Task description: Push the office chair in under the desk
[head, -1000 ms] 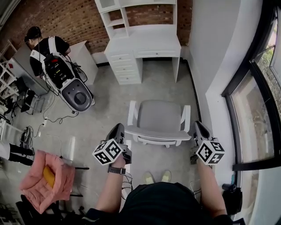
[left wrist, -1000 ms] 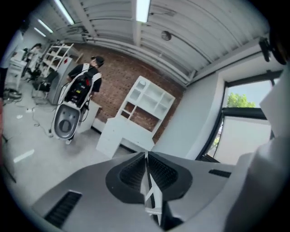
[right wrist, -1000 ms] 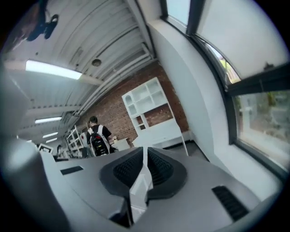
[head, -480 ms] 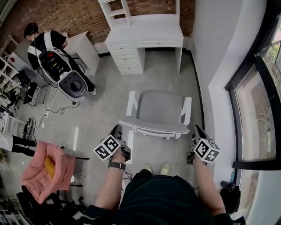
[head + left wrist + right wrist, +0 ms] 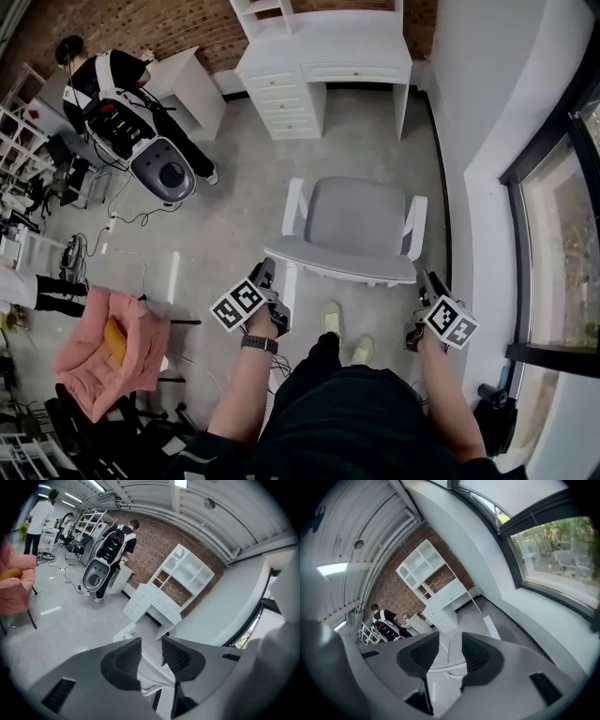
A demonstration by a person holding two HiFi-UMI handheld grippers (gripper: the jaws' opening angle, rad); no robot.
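Note:
A white office chair (image 5: 349, 223) with a grey seat stands on the concrete floor, its front toward the white desk (image 5: 323, 58) by the brick wall. My left gripper (image 5: 267, 274) is at the left end of the chair's backrest and my right gripper (image 5: 420, 278) is at the right end. In the left gripper view the left gripper (image 5: 151, 641) is opening, and the backrest edge (image 5: 149, 673) shows through the gap, untouched by the pads. The right gripper (image 5: 450, 637) is opening too, with the backrest (image 5: 449, 662) showing beyond its pads.
A person (image 5: 112, 80) with a bulky backpack rig stands at the far left near a small white cabinet (image 5: 192, 86). A pink cushion (image 5: 108, 352) lies at the near left. A white wall and a dark-framed window (image 5: 553, 234) run along the right. Cables trail over the floor.
Desk and chair have shifted up in the head view. Both grippers now sit slightly behind the backrest's ends rather than beside them. One of my feet has stepped forward.

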